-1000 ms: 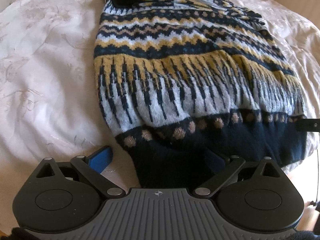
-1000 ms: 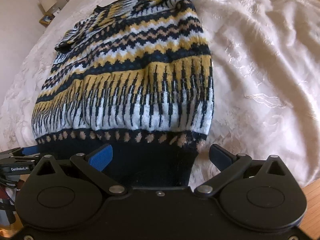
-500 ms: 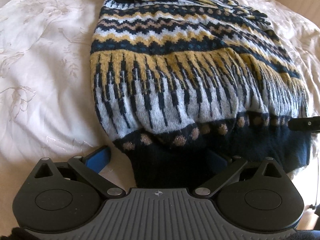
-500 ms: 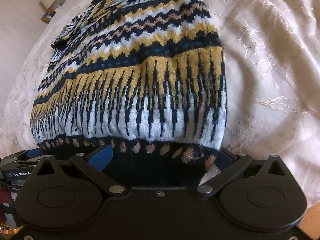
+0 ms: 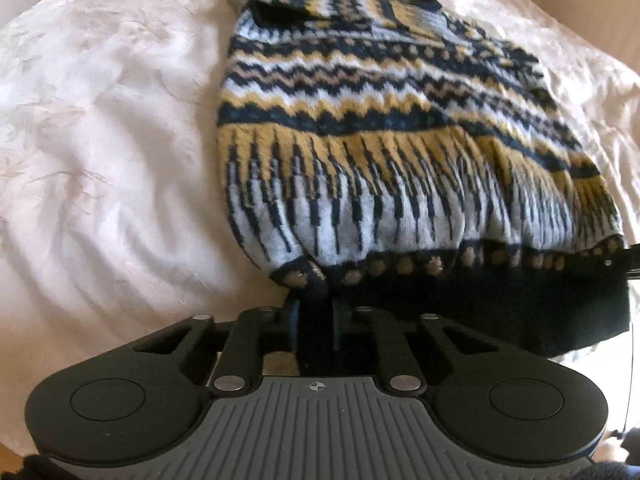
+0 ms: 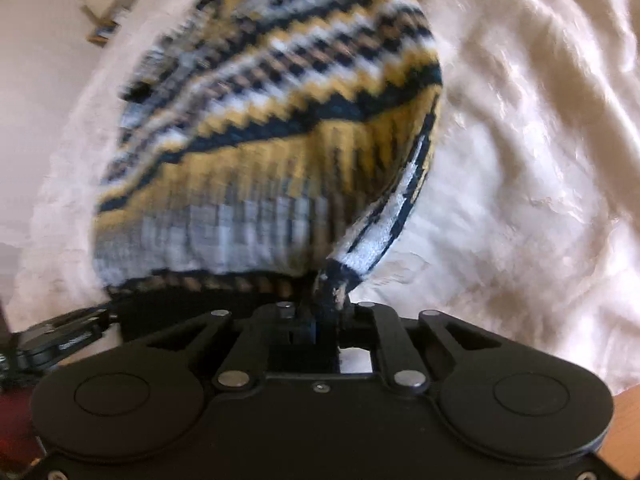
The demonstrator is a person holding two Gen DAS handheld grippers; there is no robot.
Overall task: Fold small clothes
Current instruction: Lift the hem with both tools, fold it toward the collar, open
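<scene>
Sweater [image 5: 384, 136], a knitted one banded in navy, mustard, tan and pale blue zigzags, lies spread on a bed covered by a cream bedspread [image 5: 108, 168], its dark navy hem toward the near edge and its neck end at the far side.

Both grippers have just been closing, each with the hem between its fingers. In the left wrist view, the left gripper [image 5: 314, 312] now has its fingers pressed together on the near left corner of the hem, where the navy rib and a row of tan dots bunch into the pinch. The rest of the hem runs off to the right, where part of the other tool shows at the frame's edge.

In the right wrist view, the right gripper [image 6: 320, 312] pinches the near right corner of the hem; the knit is gathered into a narrow twist at the fingers and the sweater's right side edge rises from them as a raised fold. That view is blurred. The left tool's dark body sits at the far left of it, beside the hem. A strip of wooden floor [image 6: 624, 408] shows at the lower right.
</scene>
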